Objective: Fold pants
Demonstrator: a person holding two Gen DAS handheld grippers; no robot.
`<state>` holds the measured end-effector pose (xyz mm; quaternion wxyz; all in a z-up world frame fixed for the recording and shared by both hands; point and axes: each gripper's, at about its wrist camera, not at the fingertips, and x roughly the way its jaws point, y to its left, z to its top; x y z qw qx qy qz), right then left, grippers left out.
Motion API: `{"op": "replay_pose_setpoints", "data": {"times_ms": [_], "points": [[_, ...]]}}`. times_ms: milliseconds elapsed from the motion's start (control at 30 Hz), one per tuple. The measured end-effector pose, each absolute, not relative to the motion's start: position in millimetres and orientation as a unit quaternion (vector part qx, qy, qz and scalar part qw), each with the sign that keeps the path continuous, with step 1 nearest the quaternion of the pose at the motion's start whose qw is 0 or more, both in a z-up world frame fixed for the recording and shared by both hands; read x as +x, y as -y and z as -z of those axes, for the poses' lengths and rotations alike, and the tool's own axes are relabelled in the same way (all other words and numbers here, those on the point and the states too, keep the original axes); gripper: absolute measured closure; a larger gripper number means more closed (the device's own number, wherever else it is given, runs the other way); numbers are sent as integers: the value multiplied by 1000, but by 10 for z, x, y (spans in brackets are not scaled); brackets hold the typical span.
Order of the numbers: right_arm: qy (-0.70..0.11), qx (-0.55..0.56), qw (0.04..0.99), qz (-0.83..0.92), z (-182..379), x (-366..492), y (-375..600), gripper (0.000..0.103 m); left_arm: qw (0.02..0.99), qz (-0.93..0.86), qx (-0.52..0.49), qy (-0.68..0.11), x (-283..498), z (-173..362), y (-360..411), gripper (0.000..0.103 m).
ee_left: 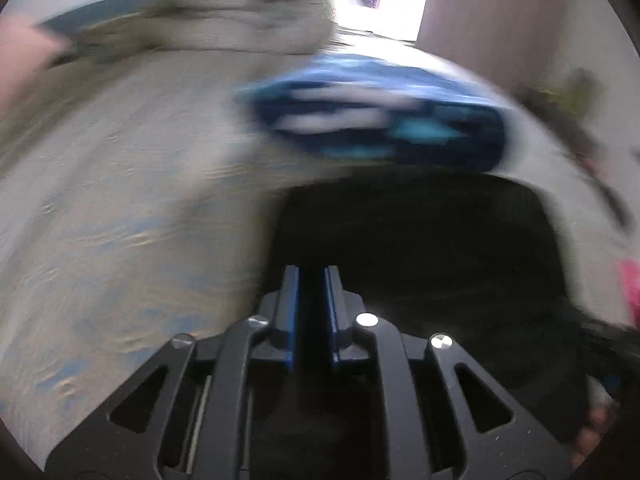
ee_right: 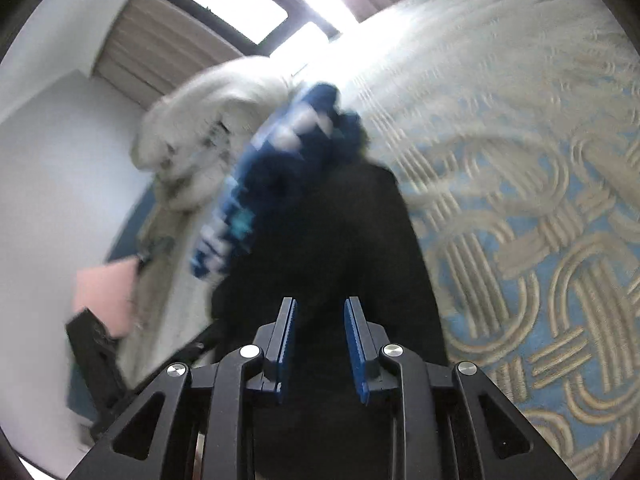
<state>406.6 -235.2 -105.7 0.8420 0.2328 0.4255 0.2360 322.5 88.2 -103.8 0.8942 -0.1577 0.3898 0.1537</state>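
Black pants (ee_left: 420, 240) lie on a bedspread (ee_left: 120, 200) with a blue and beige pattern. In the left wrist view my left gripper (ee_left: 312, 276) has its blue fingers close together with dark cloth between them; the view is blurred by motion. In the right wrist view the black pants (ee_right: 332, 240) stretch away from my right gripper (ee_right: 320, 308), whose blue fingers stand apart with black cloth between and under them. A blue and white patterned cloth (ee_left: 380, 120) lies past the pants and also shows in the right wrist view (ee_right: 272, 176).
A cream blanket heap (ee_left: 240, 8) sits beyond the pants, also seen in the right wrist view (ee_right: 200, 128). A pink item (ee_right: 108, 300) and a dark object lie at the bed's left edge. A window (ee_right: 240, 4) and white wall stand behind.
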Motion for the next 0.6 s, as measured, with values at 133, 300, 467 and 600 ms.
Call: {"op": "replay_pose_setpoints", "data": {"times_ms": [133, 300, 467, 600], "points": [[-407, 257, 838, -255, 1078, 3974, 2484, 76, 867, -125, -276, -396, 3008, 1149, -1398, 78], [-405, 277, 830, -264, 1127, 3988, 2549, 76, 825, -11, -400, -399, 2957, 1161, -1646, 65], [-402, 306, 819, -272, 1132, 4029, 2589, 76, 753, 62, -503, -421, 3091, 1322, -1782, 40], [-402, 316, 814, -276, 1137, 4034, 2605, 76, 733, 76, -514, -439, 3247, 1351, -1770, 38]]}}
